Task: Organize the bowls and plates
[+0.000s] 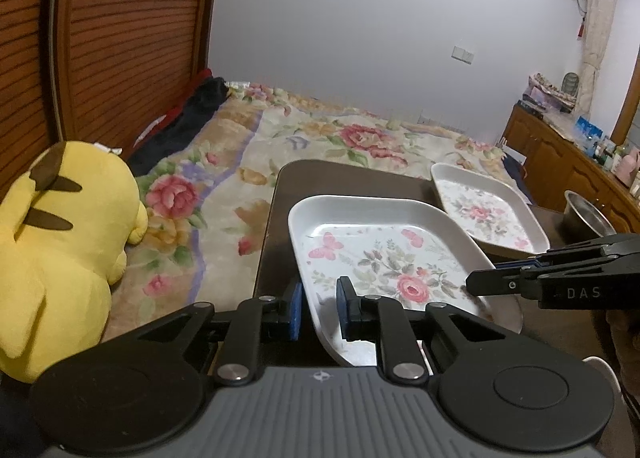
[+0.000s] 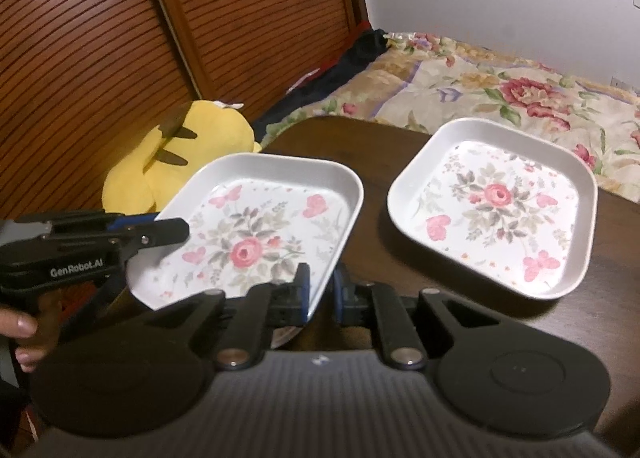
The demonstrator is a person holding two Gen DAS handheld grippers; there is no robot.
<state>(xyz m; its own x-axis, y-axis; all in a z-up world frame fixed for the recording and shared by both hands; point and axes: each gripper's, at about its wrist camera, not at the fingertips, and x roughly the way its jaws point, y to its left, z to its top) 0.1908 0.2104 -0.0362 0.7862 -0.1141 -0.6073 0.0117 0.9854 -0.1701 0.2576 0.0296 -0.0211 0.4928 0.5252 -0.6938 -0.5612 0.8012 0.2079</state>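
A square white plate with a rose pattern [image 1: 380, 258] [image 2: 260, 226] is held between both grippers above the dark table [image 1: 340, 178]. My left gripper [image 1: 320, 308] is shut on its left rim; in the right wrist view the left gripper [image 2: 172, 230] comes in from the left. My right gripper [image 2: 321, 292] is shut on the plate's right rim, and the left wrist view shows the right gripper [image 1: 480, 282] at the right. A second matching square plate [image 1: 488, 210] [image 2: 496, 206] lies flat farther right. The edge of a round plate [image 1: 508, 318] shows under the held one.
A metal bowl [image 1: 588, 218] sits at the table's far right. A yellow plush toy [image 1: 60, 250] [image 2: 180, 162] lies on the floral bed [image 1: 320, 130] left of the table. A wooden louvred door [image 2: 100, 38] stands behind. A hand [image 2: 24, 330] holds the left gripper.
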